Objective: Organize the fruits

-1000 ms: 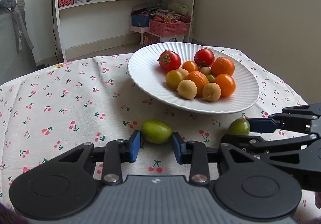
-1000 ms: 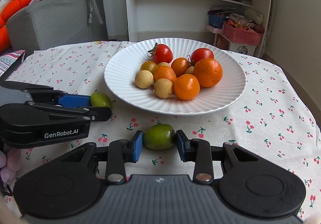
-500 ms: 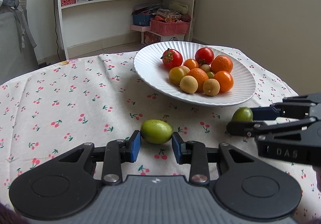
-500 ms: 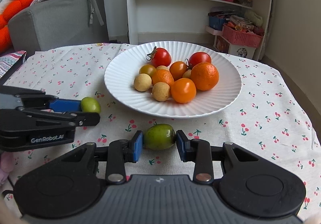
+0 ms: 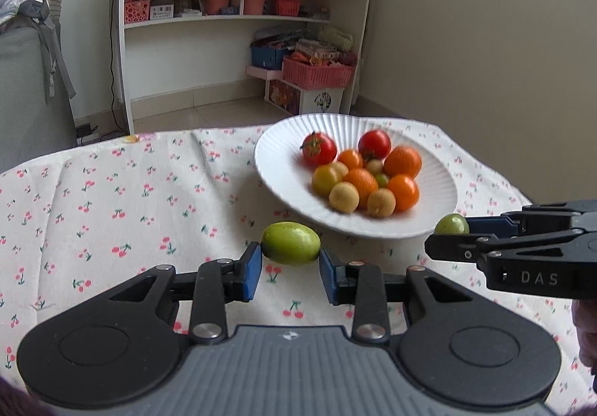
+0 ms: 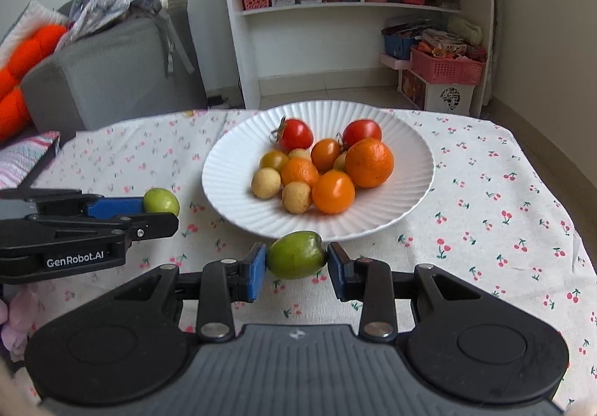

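A white shelf unit [image 6: 358, 16] is standing against the wall at upper centre, a grey sofa [image 6: 108, 69] sitting at left.

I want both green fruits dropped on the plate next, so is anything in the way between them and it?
Nothing visible blocks either. The left claw holds one green fruit, the right claw the other green fruit, both just short of the white plate, whose near rim is bare.

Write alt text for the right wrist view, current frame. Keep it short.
The right gripper holds a green fruit between its blue pads, just in front of a white ribbed plate piled with tomatoes, oranges and small yellow fruits on a cherry-print tablecloth. At left, the left gripper holds a second, smaller green fruit. A sofa and white shelves stand behind.
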Motion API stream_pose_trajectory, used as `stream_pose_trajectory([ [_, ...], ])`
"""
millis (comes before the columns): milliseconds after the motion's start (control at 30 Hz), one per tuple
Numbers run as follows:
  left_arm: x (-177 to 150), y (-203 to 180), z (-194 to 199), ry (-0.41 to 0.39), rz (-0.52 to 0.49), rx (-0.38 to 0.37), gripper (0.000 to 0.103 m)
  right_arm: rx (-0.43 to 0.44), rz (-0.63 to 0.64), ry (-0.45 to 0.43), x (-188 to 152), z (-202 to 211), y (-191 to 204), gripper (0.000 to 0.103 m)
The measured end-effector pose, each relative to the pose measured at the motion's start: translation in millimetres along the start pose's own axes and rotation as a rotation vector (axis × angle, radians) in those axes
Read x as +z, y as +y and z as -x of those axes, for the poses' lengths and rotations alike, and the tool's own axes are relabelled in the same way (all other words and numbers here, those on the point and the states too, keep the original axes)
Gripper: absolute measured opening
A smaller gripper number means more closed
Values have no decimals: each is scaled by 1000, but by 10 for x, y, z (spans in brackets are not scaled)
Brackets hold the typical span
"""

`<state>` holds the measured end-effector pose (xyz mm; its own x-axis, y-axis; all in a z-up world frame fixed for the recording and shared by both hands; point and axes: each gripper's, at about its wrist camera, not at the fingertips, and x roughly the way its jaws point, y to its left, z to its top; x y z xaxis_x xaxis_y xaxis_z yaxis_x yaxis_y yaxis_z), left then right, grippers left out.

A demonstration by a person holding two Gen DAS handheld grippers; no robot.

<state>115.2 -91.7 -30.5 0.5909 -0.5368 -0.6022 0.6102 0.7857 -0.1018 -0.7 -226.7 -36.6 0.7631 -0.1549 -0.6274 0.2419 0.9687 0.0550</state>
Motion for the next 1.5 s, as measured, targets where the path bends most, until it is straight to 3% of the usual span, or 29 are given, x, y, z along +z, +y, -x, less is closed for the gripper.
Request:
stream_pose_trajectory([
  [400, 232, -181, -221, 7, -60, -14, 21, -95, -138, -62, 202, -169, -406, 32],
  [833, 372, -263, -496, 57, -159, 10, 22, -124, -107, -79, 248, -309, -453, 33],
  [933, 375, -262, -474, 44, -152, 11, 24, -118, -111, -85, 244, -264, -460, 44],
  [1200, 344, -204, -240, 65, -130, 27, 49, -142, -115, -66, 232, -108, -492, 63],
  [1333, 313, -148, -63, 101, -62, 41, 61, -159, -130, -40, 233, 30, -485, 75],
  [1400, 290, -153, 42, 111, -42, 52, 75, -174, -126, -18, 240, 92, -441, 78],
  [1500, 244, -207, 201, 119, -50, 104, 86, -185, -113, 7, 232, 191, -359, 81],
])
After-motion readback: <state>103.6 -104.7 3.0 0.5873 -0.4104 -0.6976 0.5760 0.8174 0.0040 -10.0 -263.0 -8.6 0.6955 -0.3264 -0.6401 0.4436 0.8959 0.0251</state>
